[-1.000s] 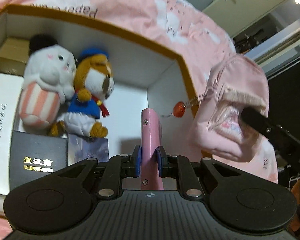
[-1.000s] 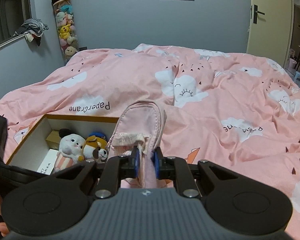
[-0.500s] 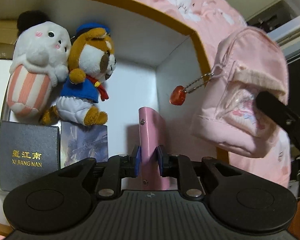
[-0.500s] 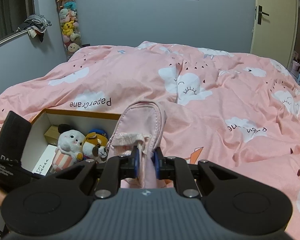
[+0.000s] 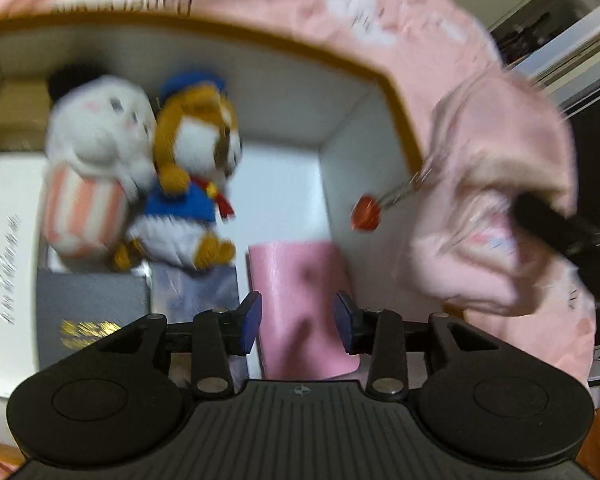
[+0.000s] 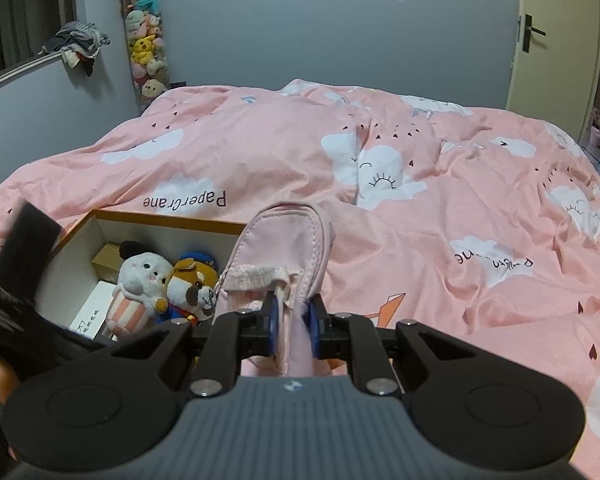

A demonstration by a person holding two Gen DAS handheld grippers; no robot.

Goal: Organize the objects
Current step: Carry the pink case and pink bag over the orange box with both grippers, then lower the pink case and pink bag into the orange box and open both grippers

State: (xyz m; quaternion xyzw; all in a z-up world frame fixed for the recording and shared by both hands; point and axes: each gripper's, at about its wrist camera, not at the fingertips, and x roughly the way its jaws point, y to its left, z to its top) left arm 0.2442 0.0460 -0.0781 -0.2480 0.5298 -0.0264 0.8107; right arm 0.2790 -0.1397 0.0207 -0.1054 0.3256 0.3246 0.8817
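Left gripper (image 5: 297, 322) stood over the open box (image 5: 396, 116), fingers spread wide, gap visible on both sides of the pink wallet (image 5: 300, 304). Wallet: smooth, leather-like, flat rectangle, lying in the box's right-hand part with its long axis running away from the camera. View motion-blurred; contact with the pads could not be judged.

Right gripper (image 6: 293, 330) pinched a fold of the small pink backpack (image 6: 280, 240): soft cloth, rounded top, zip track along the arch, a red bead charm (image 5: 366, 216) on a chain. Backpack hung upright just beside the box's right wall, long axis vertical.

Box: white card inside, tan rim. Held two fuzzy plush toys, a white one with striped belly (image 6: 140, 284) and a brown dog in blue (image 6: 190, 288), leaning together, plus flat dark booklets (image 5: 90, 312) and a white carton (image 5: 10, 240).

Surface: bed with rumpled pink cloud-print duvet (image 6: 420, 200). Grey walls, cream door (image 6: 556, 40).
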